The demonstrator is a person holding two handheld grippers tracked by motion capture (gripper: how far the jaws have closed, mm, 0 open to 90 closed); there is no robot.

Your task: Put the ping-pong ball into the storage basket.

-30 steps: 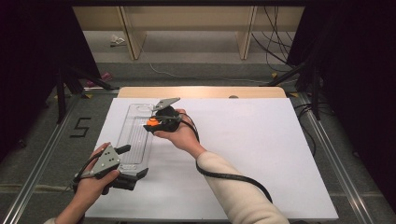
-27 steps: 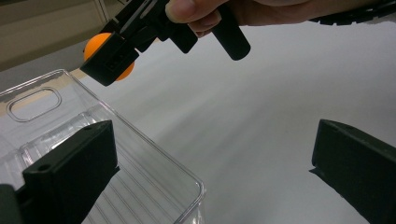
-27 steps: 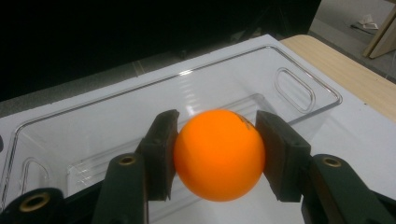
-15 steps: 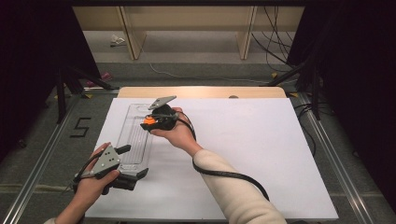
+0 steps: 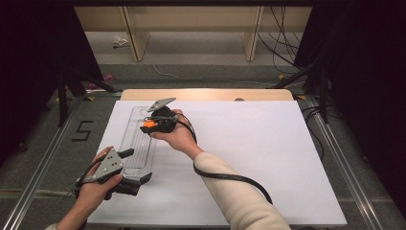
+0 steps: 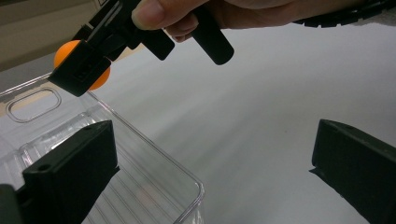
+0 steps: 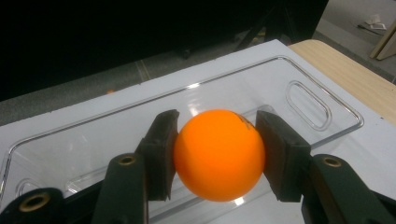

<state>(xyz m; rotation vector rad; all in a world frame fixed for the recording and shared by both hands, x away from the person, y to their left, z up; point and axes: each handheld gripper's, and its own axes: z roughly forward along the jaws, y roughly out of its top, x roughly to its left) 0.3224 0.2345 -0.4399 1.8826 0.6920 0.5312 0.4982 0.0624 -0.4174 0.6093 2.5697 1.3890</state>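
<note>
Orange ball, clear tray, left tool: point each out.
orange ball (image 7: 218,154), right gripper view, middle of its front.
clear tray (image 5: 140,143), high view, ribbed floor.
left tool (image 6: 210,172), left gripper view, midway between its open jaws.

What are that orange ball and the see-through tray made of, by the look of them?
The ball looks like smooth matte plastic, probably a ping-pong ball: even orange, soft sheen, a faint printed mark. The tray looks like clear, glossy moulded plastic: the white table shows through it, and its rounded rim catches bright glints.
</note>
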